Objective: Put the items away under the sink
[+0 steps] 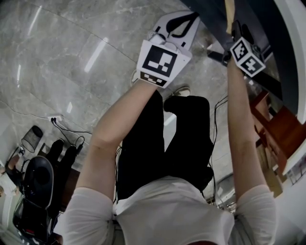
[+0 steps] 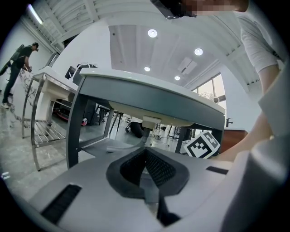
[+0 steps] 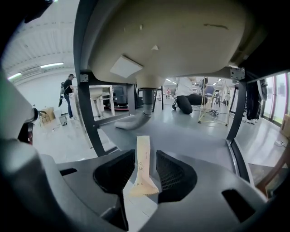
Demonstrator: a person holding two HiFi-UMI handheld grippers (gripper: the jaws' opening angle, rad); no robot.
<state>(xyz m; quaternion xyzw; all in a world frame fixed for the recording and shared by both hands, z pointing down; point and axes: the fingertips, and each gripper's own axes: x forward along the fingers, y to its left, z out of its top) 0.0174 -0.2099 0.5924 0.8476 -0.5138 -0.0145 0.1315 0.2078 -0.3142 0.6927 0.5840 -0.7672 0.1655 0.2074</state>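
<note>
My right gripper (image 3: 146,156) is shut on a pale wooden utensil (image 3: 142,167), which sticks up between the pads. It points in under the sink basin (image 3: 167,41), toward the drain pipe (image 3: 146,102) and the grey shelf (image 3: 190,131) below it. In the head view the utensil (image 1: 230,12) rises from the right gripper (image 1: 234,28) at the top right. My left gripper (image 2: 146,152) is shut with nothing between its pads, and it is held low in front of the sink frame (image 2: 74,122). In the head view the left gripper (image 1: 184,21) is just left of the right one.
The dark metal legs (image 3: 90,113) of the sink frame flank the opening. Cables and a power strip (image 1: 57,118) lie on the floor at left, beside black gear (image 1: 38,182). Brown wooden furniture (image 1: 282,129) stands at right. A person (image 2: 16,68) stands by a metal rack (image 2: 41,131).
</note>
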